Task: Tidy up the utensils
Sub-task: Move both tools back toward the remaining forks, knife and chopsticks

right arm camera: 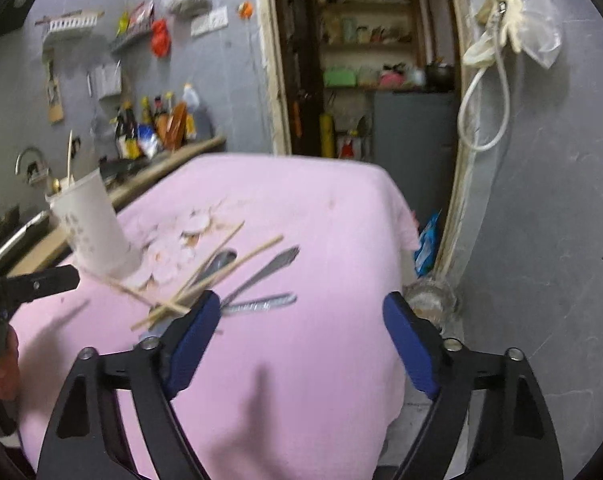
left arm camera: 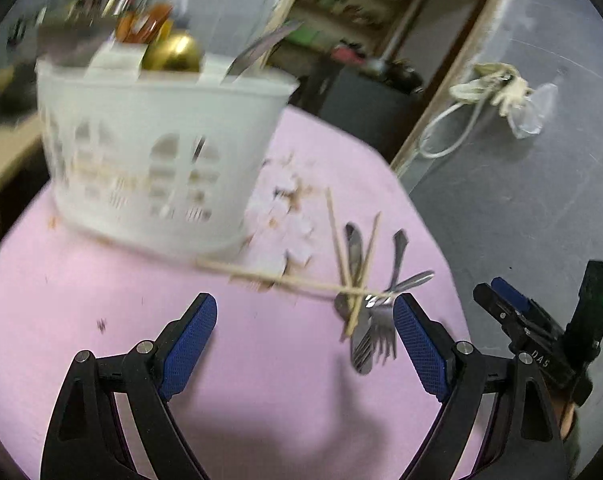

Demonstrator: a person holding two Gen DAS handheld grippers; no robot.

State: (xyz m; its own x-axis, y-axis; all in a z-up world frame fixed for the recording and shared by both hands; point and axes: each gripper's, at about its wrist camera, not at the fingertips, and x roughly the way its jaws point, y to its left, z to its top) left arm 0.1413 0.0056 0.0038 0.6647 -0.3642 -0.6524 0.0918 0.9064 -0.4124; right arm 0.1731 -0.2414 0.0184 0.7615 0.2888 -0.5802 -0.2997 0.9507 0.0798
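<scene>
A white slotted utensil basket (left arm camera: 157, 152) stands on the pink tablecloth (left arm camera: 261, 380), holding a spoon and a gold round object; it also shows in the right wrist view (right arm camera: 95, 228). A pile of forks, spoons and a knife (left arm camera: 371, 312) lies crossed with wooden chopsticks (left arm camera: 285, 280) to the basket's right; the pile also shows in the right wrist view (right arm camera: 229, 280). My left gripper (left arm camera: 305, 344) is open and empty, hovering left of the pile. My right gripper (right arm camera: 301, 336) is open and empty, to the right of the pile.
The right gripper's body (left arm camera: 541, 328) shows at the right of the left wrist view. Floral print marks the cloth (right arm camera: 189, 236). A counter with bottles (right arm camera: 157, 128) and a sink tap lies behind. A doorway (right arm camera: 365, 80) and grey wall stand beyond the table's far edge.
</scene>
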